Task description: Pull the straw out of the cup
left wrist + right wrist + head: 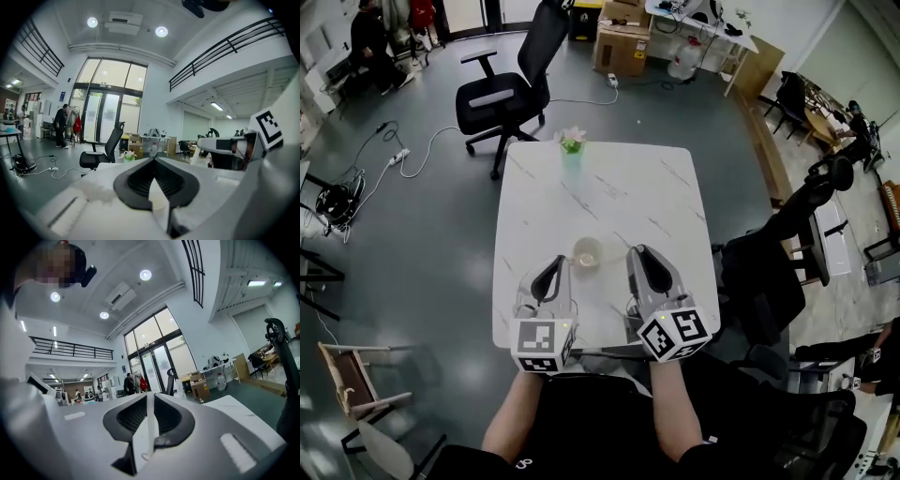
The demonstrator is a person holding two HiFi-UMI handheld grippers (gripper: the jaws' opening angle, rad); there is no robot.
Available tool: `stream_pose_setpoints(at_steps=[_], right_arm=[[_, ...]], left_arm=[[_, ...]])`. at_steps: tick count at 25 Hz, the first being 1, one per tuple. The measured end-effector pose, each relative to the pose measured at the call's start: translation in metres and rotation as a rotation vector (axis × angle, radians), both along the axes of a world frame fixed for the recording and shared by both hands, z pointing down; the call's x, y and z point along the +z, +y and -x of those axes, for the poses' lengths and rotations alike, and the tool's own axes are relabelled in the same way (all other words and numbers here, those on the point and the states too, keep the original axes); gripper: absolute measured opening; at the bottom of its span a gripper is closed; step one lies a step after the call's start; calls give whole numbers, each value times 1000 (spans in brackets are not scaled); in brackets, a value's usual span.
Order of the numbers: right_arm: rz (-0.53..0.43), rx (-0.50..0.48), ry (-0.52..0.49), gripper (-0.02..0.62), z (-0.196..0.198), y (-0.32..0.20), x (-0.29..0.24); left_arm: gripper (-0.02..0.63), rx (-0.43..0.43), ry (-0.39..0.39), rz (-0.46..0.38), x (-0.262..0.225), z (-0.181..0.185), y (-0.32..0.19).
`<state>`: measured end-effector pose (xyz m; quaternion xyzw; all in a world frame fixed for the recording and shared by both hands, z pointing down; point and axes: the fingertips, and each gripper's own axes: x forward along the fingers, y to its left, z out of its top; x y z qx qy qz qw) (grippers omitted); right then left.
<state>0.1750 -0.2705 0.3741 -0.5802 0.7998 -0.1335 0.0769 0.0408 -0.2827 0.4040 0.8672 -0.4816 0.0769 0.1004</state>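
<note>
A pale round cup (586,253) stands on the white marble table (647,187), near its front edge. I can make out no straw in it from above. My left gripper (554,265) rests on the table just left of the cup, and my right gripper (640,253) just right of it; neither touches the cup. In the left gripper view the left gripper (153,160) has its dark pads meeting at the tip, with nothing held. The right gripper (150,397) is likewise shut and empty in its own view. Both point away from me, tilted upward.
A small green vase with pale flowers (572,147) stands at the table's far edge. A black office chair (506,89) is behind the table, another dark chair (764,272) at its right. Cables lie on the floor at left; people stand far off.
</note>
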Motion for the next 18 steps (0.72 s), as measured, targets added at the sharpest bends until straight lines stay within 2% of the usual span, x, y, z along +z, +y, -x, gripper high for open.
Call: stream_pose_setpoints(at_steps=[7, 18], right_arm=[[-43, -15, 20, 49, -4, 7, -21], [-47, -47, 43, 49, 8, 6, -23]], left_arm=[[0, 15, -2, -77, -21, -7, 2], [0, -10, -12, -87, -25, 4, 3]])
